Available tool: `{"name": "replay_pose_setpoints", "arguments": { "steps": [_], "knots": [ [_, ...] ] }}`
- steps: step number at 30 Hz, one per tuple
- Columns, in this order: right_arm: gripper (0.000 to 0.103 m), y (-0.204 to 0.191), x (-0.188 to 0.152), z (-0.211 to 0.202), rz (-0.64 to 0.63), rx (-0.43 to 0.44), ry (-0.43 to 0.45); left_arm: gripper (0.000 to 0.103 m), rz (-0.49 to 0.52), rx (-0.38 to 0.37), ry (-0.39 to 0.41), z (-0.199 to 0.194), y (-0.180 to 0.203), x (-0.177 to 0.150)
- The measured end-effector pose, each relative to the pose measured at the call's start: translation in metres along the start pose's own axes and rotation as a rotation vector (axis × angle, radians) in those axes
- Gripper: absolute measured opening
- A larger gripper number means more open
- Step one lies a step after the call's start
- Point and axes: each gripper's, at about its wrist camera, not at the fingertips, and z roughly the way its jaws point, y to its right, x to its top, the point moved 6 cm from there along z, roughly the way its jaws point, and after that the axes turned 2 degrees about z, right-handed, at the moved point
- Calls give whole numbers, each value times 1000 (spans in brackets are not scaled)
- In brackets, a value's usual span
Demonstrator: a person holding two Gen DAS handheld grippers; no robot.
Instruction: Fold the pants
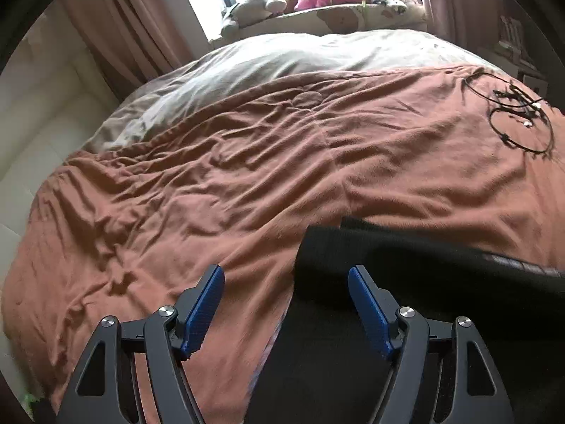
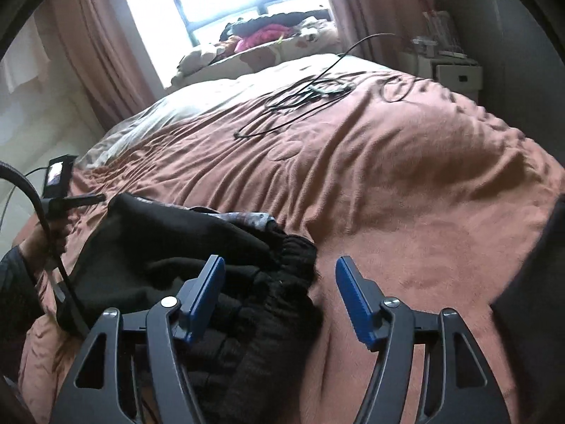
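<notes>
Black pants lie bunched on the orange blanket, at the lower right of the left wrist view. My left gripper stands open just above the pants' left edge, with nothing pressed between its blue pads. In the right wrist view the pants form a folded heap at lower left, their gathered waistband toward the middle. My right gripper is open over that waistband: the left pad is above the cloth and the right pad is over bare blanket. The other hand-held tool shows at the far left.
Black cables lie looped on the far part of the blanket. Beyond it are a pale duvet, a windowsill with plush toys and clothes, and pink curtains. A white bedside cabinet stands at the right.
</notes>
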Motion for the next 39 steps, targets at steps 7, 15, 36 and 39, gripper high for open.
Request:
{"name": "replay_pose_setpoints", "arguments": {
  "steps": [7, 15, 36, 39],
  "knots": [
    [64, -10, -19, -35, 20, 38, -43, 75, -19, -64, -13, -49, -17, -35],
    [64, -11, -39, -66, 98, 132, -95, 75, -54, -132, -19, -97, -34, -86],
    [74, -11, -78, -66, 305, 234, -145, 75, -325, -316, -53, -128, -73, -205],
    [74, -8, -85, -52, 361, 237, -160, 75, -380, -355, -78, -116, -78, -216]
  ]
}}
